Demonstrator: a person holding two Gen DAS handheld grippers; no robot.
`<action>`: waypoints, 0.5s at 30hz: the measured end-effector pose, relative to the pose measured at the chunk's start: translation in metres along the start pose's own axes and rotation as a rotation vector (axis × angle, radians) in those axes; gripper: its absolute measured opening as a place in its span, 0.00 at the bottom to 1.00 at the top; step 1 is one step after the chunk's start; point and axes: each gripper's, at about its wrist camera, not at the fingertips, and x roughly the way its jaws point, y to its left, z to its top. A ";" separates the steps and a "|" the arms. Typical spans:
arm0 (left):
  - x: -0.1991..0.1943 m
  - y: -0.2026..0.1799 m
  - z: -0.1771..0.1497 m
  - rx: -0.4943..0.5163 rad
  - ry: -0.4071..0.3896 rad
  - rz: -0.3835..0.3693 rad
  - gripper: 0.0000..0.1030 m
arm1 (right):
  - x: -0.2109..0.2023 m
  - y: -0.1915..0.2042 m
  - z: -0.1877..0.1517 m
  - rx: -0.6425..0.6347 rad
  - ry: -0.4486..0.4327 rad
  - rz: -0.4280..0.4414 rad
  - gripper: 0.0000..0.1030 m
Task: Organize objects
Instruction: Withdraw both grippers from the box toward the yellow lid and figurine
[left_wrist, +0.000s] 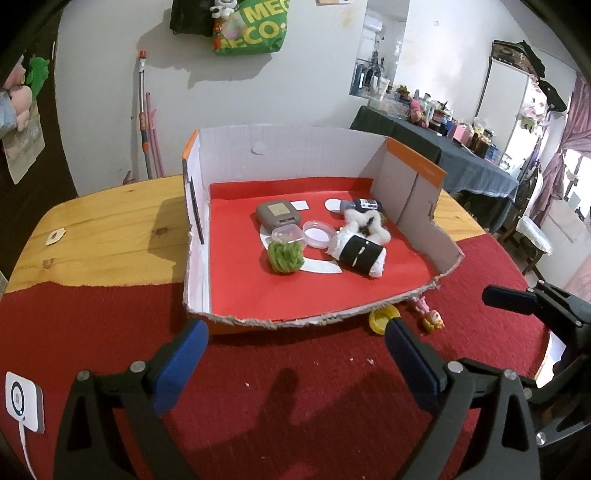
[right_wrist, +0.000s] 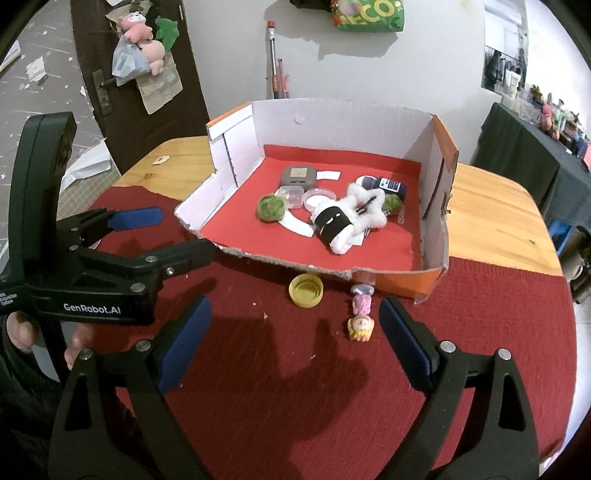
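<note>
An open cardboard box (left_wrist: 280, 147) lined in red holds a grey case (left_wrist: 279, 216), a green pompom (left_wrist: 286, 256), a clear tub (left_wrist: 288, 233), a round lid (left_wrist: 316, 233), a black-and-white roll (left_wrist: 360, 254), a white star plush (left_wrist: 364, 223) and a dark bottle (left_wrist: 364, 204). In front of its torn edge, on the red cloth, lie a yellow cap (right_wrist: 306, 290) and a small doll figure (right_wrist: 360, 314). My left gripper (left_wrist: 295, 350) is open and empty, short of the box. My right gripper (right_wrist: 295, 325) is open, with the cap and doll just ahead between its fingers' line.
The box stands on a wooden table (left_wrist: 103, 225) partly covered by a red cloth (left_wrist: 295, 406). A white device with a cable (left_wrist: 24, 402) lies at the near left. The left gripper (right_wrist: 184, 233) reaches in beside the box's left corner in the right wrist view. A door and wall stand behind.
</note>
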 end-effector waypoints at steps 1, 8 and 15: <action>-0.001 0.000 -0.001 0.000 -0.001 0.000 0.96 | -0.001 0.001 -0.002 -0.001 0.001 -0.001 0.90; -0.004 0.000 -0.012 -0.011 0.005 0.001 0.96 | -0.001 0.007 -0.016 -0.012 0.019 0.001 0.90; -0.002 0.001 -0.021 -0.021 0.015 -0.001 0.96 | 0.003 0.013 -0.026 -0.018 0.039 0.004 0.90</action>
